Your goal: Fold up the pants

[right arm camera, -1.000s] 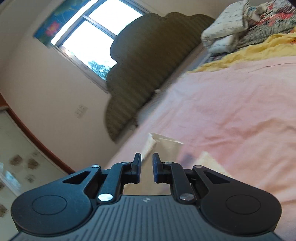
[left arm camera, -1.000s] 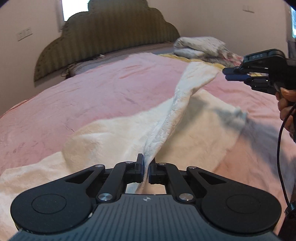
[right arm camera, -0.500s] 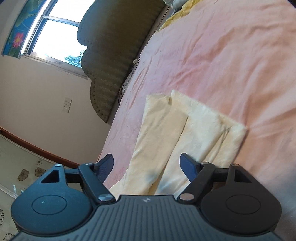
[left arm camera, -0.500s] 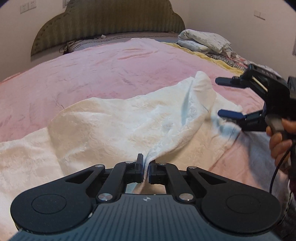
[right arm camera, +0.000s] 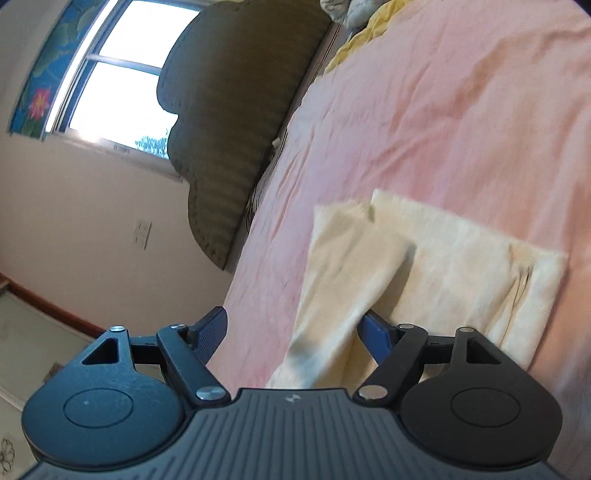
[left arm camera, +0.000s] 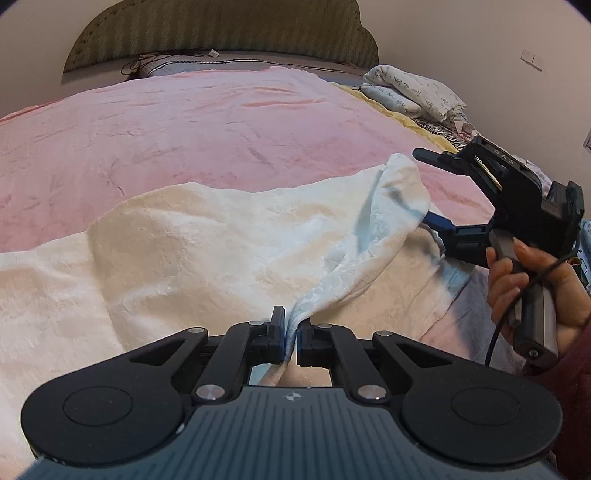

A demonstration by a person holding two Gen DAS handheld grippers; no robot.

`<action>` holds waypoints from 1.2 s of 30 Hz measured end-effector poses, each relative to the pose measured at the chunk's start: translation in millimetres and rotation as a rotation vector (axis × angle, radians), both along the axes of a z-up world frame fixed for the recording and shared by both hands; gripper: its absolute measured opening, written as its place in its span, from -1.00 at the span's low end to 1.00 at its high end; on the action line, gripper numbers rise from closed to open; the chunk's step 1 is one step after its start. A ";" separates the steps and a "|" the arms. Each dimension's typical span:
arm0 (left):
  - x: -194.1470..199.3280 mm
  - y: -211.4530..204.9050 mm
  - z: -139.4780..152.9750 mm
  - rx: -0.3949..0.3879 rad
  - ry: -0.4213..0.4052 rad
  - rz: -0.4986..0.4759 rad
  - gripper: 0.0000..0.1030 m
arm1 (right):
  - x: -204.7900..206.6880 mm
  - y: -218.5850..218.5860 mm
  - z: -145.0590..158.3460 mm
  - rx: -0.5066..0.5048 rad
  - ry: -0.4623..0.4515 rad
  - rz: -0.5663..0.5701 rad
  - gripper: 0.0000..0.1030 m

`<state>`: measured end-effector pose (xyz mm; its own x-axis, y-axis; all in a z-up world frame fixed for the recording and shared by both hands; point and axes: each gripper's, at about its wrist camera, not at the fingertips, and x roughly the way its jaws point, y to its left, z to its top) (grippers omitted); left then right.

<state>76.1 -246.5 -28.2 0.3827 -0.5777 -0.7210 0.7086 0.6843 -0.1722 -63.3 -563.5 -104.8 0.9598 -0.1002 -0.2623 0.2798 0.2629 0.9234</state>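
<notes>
Cream pants [left arm camera: 207, 251] lie spread on the pink bedspread [left arm camera: 207, 122], near side of the bed, with one fold raised into a ridge that runs from the near edge up toward the right

Left gripper [left arm camera: 291, 341]: jaws drawn together to a narrow slit, a pinch of the pants fabric clamped between the pads. The cloth rises out of the grip and fans away across the bed

Right gripper [left arm camera: 424, 188]: seen from the left wrist view at the right of the frame, held by a hand [left arm camera: 535, 280] around its grey handle, cable trailing below the hand. Jaws stand wide and are closing. Upper finger sits above the raised corner of the pants, lower finger just beside and under that corner; the pads do not press on the cloth

Right wrist view: right gripper [right arm camera: 291, 332] with both fingers spread, a strip of the pants [right arm camera: 424, 266] running between them. The right finger [right arm camera: 376, 332] is just beside the edge of this strip, whether it touches cannot be told; the left finger is apart from it. Frame is motion-blurred

In this view the pants show two layers: a narrower panel overlapping a wider one, the far edge squared off on the bedspread [right arm camera: 461, 110]

Surroundings: padded olive headboard [left arm camera: 221, 33] at the far end of the bed, folded bedding [left arm camera: 413, 92] stacked at the far right corner, window [right arm camera: 122, 77] beside the headboard
</notes>
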 end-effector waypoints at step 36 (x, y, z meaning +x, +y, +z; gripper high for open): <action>-39.6 13.4 12.4 -0.002 -0.044 -0.293 0.01 | -92.8 56.7 58.1 -0.598 0.381 -0.193 -0.69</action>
<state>36.5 -233.1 -15.7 0.2299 -0.6693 -0.7065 0.8828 0.4490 -0.1381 -156.1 -506.8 -46.6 0.7634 -0.4888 -0.4223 0.6454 0.6045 0.4670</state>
